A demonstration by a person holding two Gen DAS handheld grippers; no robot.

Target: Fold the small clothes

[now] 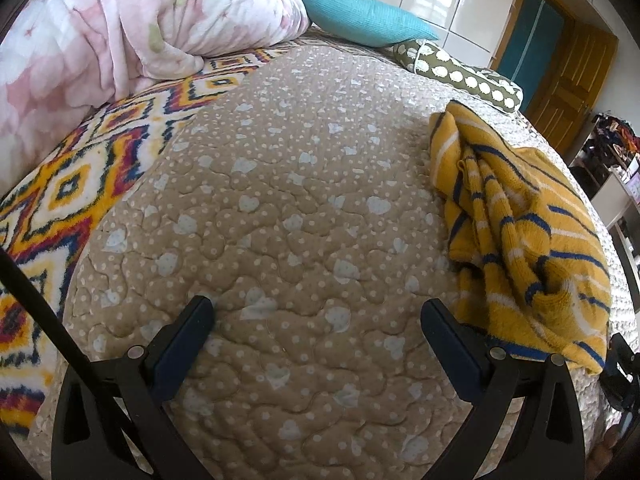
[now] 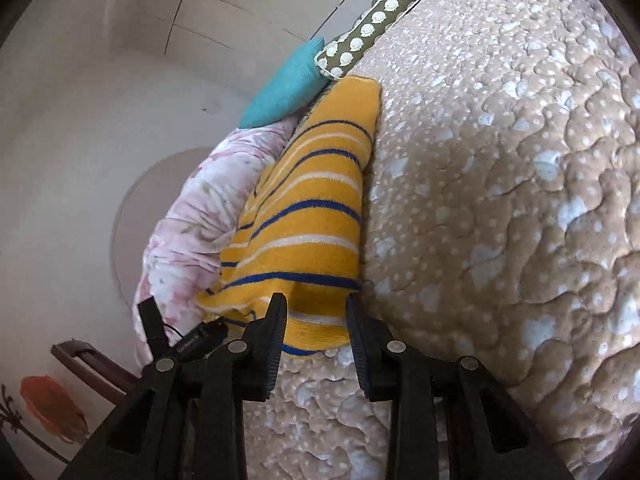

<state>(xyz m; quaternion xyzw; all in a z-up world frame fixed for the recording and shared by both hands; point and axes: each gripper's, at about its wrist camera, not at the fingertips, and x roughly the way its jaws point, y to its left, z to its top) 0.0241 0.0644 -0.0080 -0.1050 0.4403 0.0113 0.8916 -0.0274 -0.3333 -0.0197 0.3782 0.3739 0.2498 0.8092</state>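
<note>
A small yellow garment with blue and white stripes (image 1: 520,220) lies crumpled on the right side of the beige quilted bed cover (image 1: 300,200). My left gripper (image 1: 316,312) is open and empty, low over the bare quilt to the garment's left. In the right wrist view the same garment (image 2: 312,216) stretches away from my right gripper (image 2: 316,308). Its two fingers stand on either side of the garment's near edge with a gap between them, and the cloth fills that gap. I cannot tell whether the cloth is pinched.
A pink floral duvet (image 1: 100,28), a teal cushion (image 1: 360,12) and an olive spotted bolster (image 1: 460,72) lie at the head of the bed. A patterned zigzag blanket (image 1: 72,184) lies on the left. A wooden door (image 1: 568,80) is at the far right.
</note>
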